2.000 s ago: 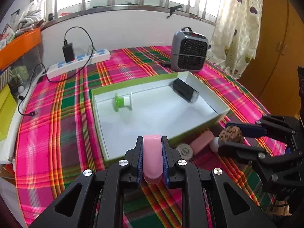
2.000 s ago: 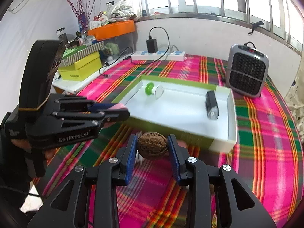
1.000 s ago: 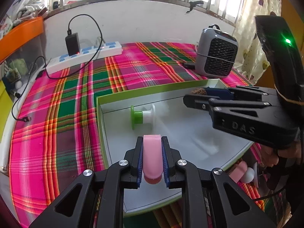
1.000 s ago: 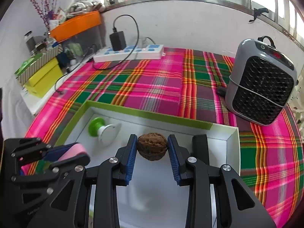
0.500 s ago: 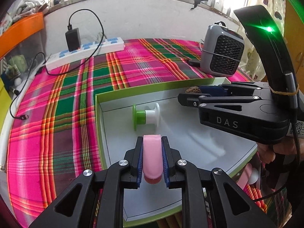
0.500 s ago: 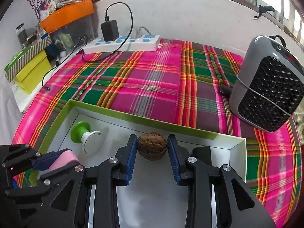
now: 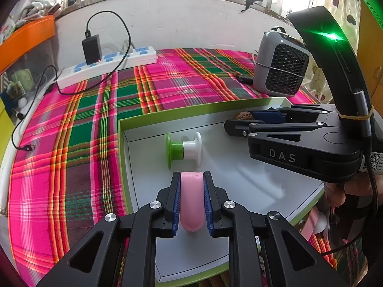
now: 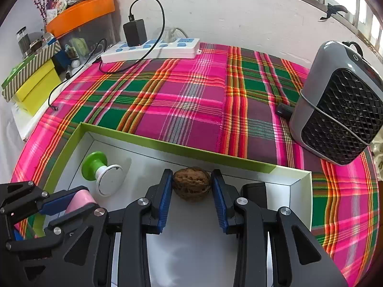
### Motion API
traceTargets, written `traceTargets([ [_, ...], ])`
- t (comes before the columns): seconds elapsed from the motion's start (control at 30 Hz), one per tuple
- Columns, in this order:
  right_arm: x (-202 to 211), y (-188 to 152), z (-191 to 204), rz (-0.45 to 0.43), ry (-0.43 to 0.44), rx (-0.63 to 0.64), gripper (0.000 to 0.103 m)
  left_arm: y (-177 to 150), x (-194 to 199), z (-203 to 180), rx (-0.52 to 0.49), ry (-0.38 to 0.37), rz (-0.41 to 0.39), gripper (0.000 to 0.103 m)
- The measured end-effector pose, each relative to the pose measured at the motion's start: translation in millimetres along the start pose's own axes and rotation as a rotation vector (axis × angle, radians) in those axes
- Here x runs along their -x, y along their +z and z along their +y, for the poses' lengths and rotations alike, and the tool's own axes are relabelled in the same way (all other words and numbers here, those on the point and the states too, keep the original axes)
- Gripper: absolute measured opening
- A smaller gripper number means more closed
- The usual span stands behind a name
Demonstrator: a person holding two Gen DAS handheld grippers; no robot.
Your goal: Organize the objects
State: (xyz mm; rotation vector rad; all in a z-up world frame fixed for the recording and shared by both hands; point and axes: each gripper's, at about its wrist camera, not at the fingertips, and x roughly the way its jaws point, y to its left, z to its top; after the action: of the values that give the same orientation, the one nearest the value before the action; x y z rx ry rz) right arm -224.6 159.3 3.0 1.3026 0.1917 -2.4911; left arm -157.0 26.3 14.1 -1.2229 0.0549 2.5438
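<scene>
Walnut (image 8: 191, 183) is clamped between the right gripper (image 8: 191, 191) pads, poised over the far right part of the white tray (image 8: 296, 181), near its back wall. Pink bar (image 7: 192, 201), long axis along the fingers, is pinched by the left gripper (image 7: 192, 201) over the tray's near side, just short of the spool (image 7: 184, 149). Release looks due; each load hangs over bare tray floor.

My tongs' blue pads (image 7: 176, 203) grip a pink bar (image 7: 192, 201) & brown walnut (image 8: 191, 183) over a white, green-rimmed box (image 7: 191, 111) on pink-green plaid cloth (image 7: 71, 143).

Tray floor (image 8: 203, 251) lies bare at centre. Spool (image 8: 103, 175) occupies its left end, a black object (image 8: 255, 192) its right. Heater (image 8: 340, 117) stands beyond the tray's right corner.
</scene>
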Motion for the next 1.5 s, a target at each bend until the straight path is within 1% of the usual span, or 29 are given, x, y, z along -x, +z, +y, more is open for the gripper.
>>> traceTargets([
  [0.37, -2, 1, 2, 0.018, -0.015, 0.001, 0.035, 0, 0, 0, -0.005, 0.002, 0.004, 0.017],
  [0.6, -1, 1, 1, 0.018, -0.024, -0.005, 0.035, 0, 1, 1, -0.002, 0.004, 0.003, 0.025],
  [0.67, 0, 1, 2, 0.016, -0.026, -0.005, 0.036, 0, 2, 1, -0.001, 0.005, 0.004, 0.026],
  [0.73, 1, 2, 2, 0.012, -0.024, -0.008, 0.044, 0, 2, 1, 0.0, 0.002, 0.004, 0.026],
  [0.77, 1, 2, 2, 0.01, -0.023, -0.009, 0.045, 0, 1, 0, 0.0, 0.003, 0.004, 0.026],
  [0.87, 3, 2, 3, 0.004, -0.019, -0.007, 0.045, 0, 3, 0, 0.003, 0.002, 0.004, 0.027],
  [1.03, 8, 1, 2, -0.006, -0.017, -0.009, 0.046, -1, 5, -1, 0.006, -0.003, -0.004, 0.033],
  [1.23, 17, -2, 1, -0.025, -0.01, -0.021, 0.048, -4, 12, -3, 0.01, 0.002, -0.011, 0.034],
  [1.5, 35, -10, -2, -0.058, 0.001, -0.046, 0.049, -7, 27, -7, 0.016, 0.0, -0.034, 0.034],
])
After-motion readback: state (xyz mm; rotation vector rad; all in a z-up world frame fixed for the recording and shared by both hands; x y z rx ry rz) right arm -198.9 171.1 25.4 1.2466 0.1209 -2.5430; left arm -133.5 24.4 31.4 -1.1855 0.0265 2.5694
